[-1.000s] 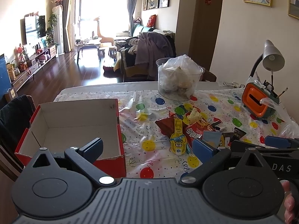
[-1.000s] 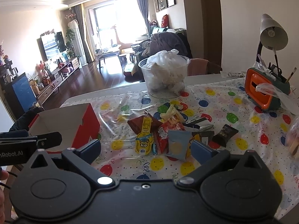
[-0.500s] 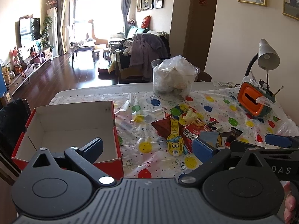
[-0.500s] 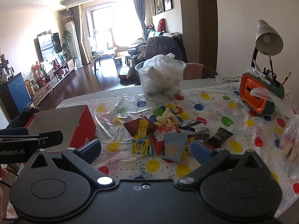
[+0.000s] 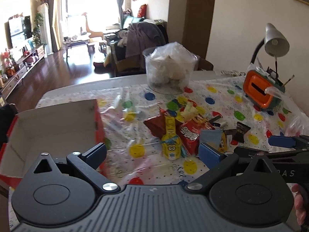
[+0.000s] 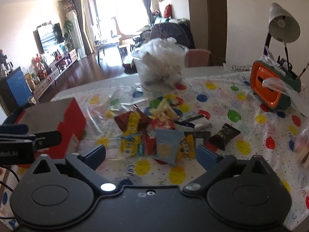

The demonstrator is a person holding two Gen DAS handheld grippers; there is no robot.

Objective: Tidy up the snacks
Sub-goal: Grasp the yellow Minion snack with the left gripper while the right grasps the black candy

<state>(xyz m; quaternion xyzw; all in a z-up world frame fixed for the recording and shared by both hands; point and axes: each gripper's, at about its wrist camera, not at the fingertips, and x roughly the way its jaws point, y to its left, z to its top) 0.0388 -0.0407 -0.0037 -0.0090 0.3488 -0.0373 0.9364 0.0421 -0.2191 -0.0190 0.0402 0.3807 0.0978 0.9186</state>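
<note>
Both the left gripper (image 5: 152,151) and the right gripper (image 6: 151,153) hold their ribbed blue pads wide apart and empty, above the glossy balloon-print tablecloth (image 6: 243,96). The crinkled snack packets (image 6: 154,133) lie in a loose heap at the middle of the table, right of the open red cardboard box (image 5: 50,127) with its plain matte inside. Compared with half a second ago, both grippers are nearer to the heap, and the box sits further left in the left wrist view.

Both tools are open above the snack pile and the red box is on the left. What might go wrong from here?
1. The snack packets overlap, so the open right tool may pinch two at once.
2. The clear plastic sheet over the balloon-print tablecloth looks loose and could snag.
3. The red cardboard box sits near the table edge; a nudge from the left tool might shift it.
</note>
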